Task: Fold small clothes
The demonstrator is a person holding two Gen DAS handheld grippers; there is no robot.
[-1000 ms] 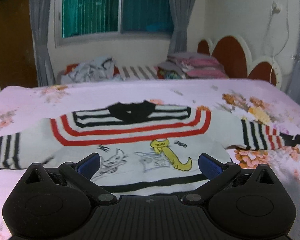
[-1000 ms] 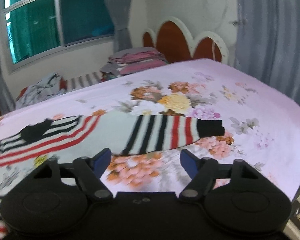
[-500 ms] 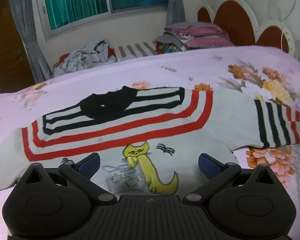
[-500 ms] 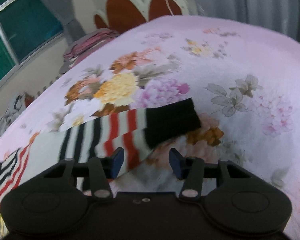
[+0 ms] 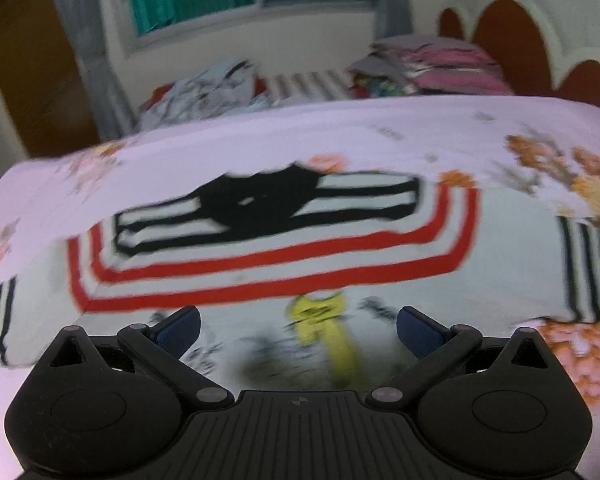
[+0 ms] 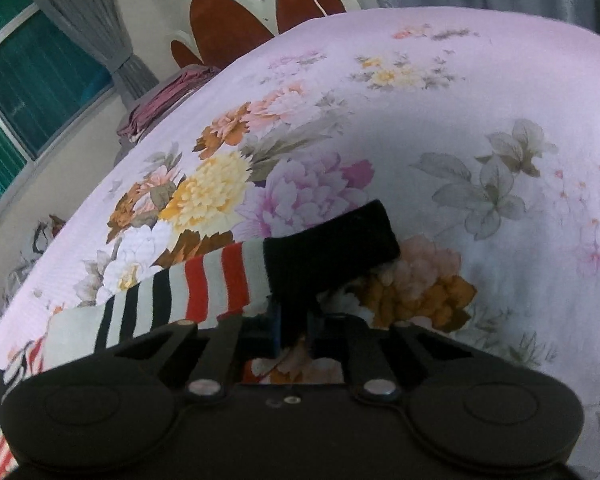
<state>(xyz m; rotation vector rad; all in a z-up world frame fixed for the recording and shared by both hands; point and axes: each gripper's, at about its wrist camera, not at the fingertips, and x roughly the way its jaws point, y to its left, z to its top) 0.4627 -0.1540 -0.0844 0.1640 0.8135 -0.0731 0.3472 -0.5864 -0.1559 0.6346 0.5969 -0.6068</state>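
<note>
A small white sweater (image 5: pixel 260 264) with red and black stripes, a black collar and a yellow cat print lies spread flat on the bed. My left gripper (image 5: pixel 298 326) hovers open over its lower front, with nothing between the blue pads. The right wrist view shows the sweater's striped sleeve (image 6: pixel 204 292) ending in a black cuff (image 6: pixel 332 240). My right gripper (image 6: pixel 294 326) sits at the near edge of that cuff. Its jaws are closing, and the black fabric is pinched between them.
The bed carries a pink floral sheet (image 5: pixel 380 136). Beyond its far edge lie a loose heap of clothes (image 5: pixel 212 84) and a folded stack (image 5: pixel 432 64). The scalloped headboard (image 5: pixel 512 44) stands at the right, with a window and grey curtains behind.
My right gripper has dropped toward the sleeve end and its jaws have come together on the black cuff. My left gripper has shifted across the sweater's front and stays open.
</note>
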